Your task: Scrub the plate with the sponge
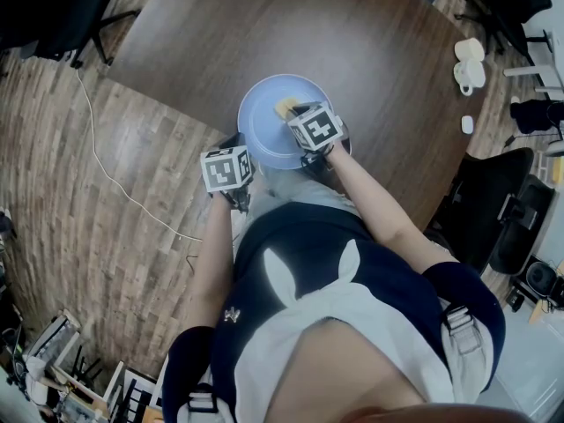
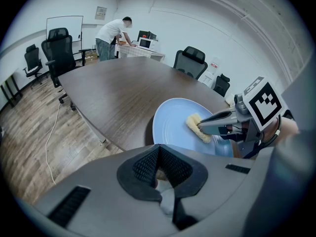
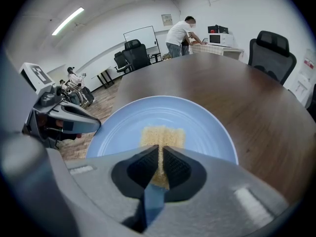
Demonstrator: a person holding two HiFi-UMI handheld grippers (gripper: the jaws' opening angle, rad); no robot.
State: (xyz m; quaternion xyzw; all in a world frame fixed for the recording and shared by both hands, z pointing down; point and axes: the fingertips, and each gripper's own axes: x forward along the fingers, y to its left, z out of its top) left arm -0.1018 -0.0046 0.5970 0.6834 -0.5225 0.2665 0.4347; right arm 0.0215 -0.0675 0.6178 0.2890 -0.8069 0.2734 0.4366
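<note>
A pale blue plate [image 1: 264, 126] lies on the dark wooden table [image 1: 352, 51], close to its near edge. The yellow sponge [image 1: 285, 107] rests flat on the plate [image 3: 202, 125]. My right gripper [image 3: 161, 152] is shut on the near end of the sponge [image 3: 162, 135], pressing it onto the plate's middle. My left gripper [image 2: 159, 149] is shut and sits just off the plate's left rim at the table edge, apart from the plate [image 2: 173, 122]. The left gripper view shows the right gripper [image 2: 217, 125] from the side, holding the sponge [image 2: 197, 128].
White mugs [image 1: 469, 64] stand near the table's far right edge. Black office chairs [image 1: 493, 210] sit to the right and at the far left [image 1: 62, 11]. A white cable [image 1: 106, 170] runs over the wood floor. A person [image 2: 111, 33] stands at a far desk.
</note>
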